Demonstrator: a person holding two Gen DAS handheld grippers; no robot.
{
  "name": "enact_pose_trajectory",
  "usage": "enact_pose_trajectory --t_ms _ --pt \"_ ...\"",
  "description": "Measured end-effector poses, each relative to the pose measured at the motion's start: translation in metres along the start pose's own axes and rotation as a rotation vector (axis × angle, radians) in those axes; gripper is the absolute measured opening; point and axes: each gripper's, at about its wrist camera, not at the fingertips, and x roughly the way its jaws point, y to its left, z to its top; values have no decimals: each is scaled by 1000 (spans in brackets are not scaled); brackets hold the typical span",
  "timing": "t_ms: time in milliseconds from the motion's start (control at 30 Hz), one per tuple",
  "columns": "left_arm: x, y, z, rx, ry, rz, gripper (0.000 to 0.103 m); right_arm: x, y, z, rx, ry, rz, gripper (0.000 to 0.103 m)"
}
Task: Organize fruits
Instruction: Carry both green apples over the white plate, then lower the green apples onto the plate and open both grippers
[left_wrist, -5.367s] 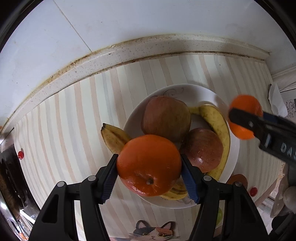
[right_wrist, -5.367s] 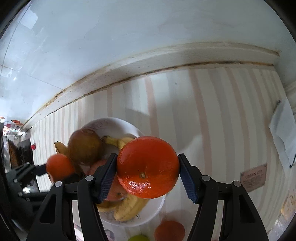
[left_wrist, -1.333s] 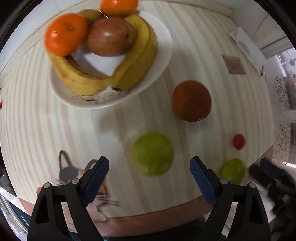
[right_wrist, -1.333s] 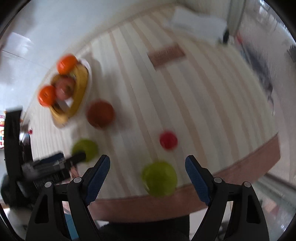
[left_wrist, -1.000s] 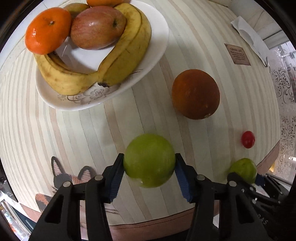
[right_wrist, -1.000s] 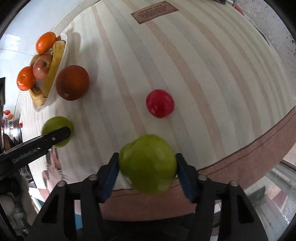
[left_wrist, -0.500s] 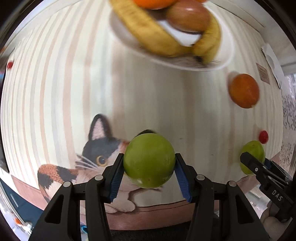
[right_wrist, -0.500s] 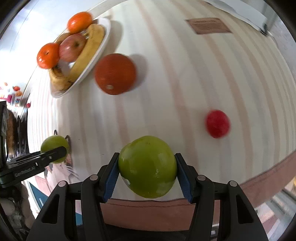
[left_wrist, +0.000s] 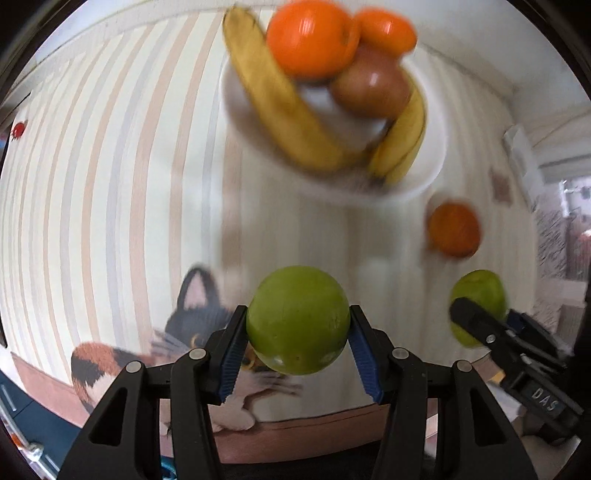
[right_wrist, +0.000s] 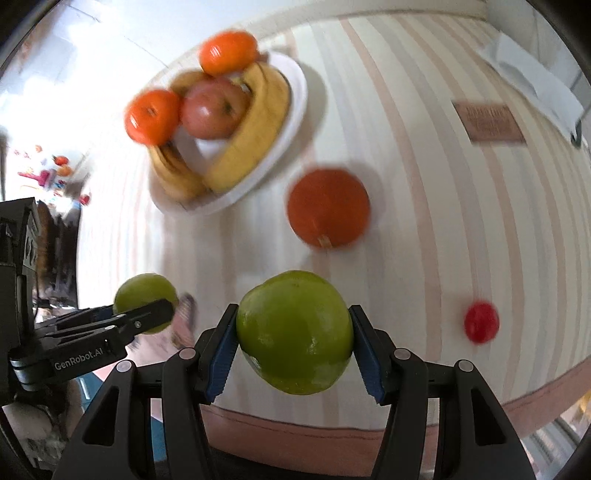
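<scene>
My left gripper (left_wrist: 297, 326) is shut on a green apple (left_wrist: 297, 319) and holds it above the striped tablecloth, near a cat picture. My right gripper (right_wrist: 293, 332) is shut on a second green apple (right_wrist: 294, 332), also lifted; it shows at the right of the left wrist view (left_wrist: 480, 301). A white plate (left_wrist: 432, 162) ahead holds bananas (left_wrist: 280, 103), two oranges (left_wrist: 312, 38) and a red apple (left_wrist: 371, 90). The plate (right_wrist: 295, 107) also shows in the right wrist view. A dark orange fruit (right_wrist: 328, 208) lies on the cloth beside the plate.
A small red fruit (right_wrist: 481, 321) lies at the right near the table's front edge. A brown label card (right_wrist: 487, 123) and a white folded paper (right_wrist: 532, 81) lie far right. The wall runs behind the plate. The view is motion-blurred.
Both grippers closed on the green apples a second ago and have lifted them. Since half a second ago both have swung toward the plate, which now looms larger ahead.
</scene>
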Motion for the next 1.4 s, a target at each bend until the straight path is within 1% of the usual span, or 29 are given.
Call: enact_pose_trajectory --t_ms 67,133,167,200,267,333,467,533,567,600,633,767,900,1033,1133,1233,1333,1400 --pt "-11 -1 16 -18 -25 -39 50 -8 6 19 -12 -33 15 61" --pt "-21 -3 38 -43 -46 -87 50 -14 11 37 -25 -59 12 61" --pt "-23 -5 42 -48 -55 -104 50 -16 13 47 -30 -73 9 61" --pt "-24 -5 54 -48 -69 -118 50 -20 11 53 -32 -82 7 61" --pt "-27 -10 61 -40 -108 -128 50 -18 12 71 -28 -93 -2 61" --pt "-26 -16 73 -24 -137 -133 50 -21 3 84 -19 -96 -6 61" --pt "-9 -33 84 13 -162 -101 50 -10 -6 111 -5 -93 -27 61" --pt "1 -37 84 34 -175 -72 50 -5 -8 117 1 -93 -24 61" --pt "4 -38 84 43 -181 -60 51 -3 -10 120 5 -90 -15 61" --pt "15 -50 88 51 -182 -51 51 0 -11 122 12 -86 -2 61" --pt "20 -51 86 57 -180 -43 51 2 -11 125 21 -82 14 61" --pt "20 -55 82 85 -225 -23 51 11 -9 134 43 -65 75 61" --pt "19 -51 82 78 -222 -31 51 24 1 143 18 -50 65 61" --pt "20 -52 82 76 -218 -29 51 38 10 144 2 -28 53 61" --pt "21 -53 84 55 -200 -29 51 38 13 144 -9 -36 42 61" --pt "22 -53 88 23 -188 -43 51 38 11 145 5 -30 54 62" --pt "19 -49 88 6 -191 -43 51 37 9 147 17 -30 62 62" --pt "16 -47 88 -1 -197 -50 51 34 9 148 19 -37 65 65"
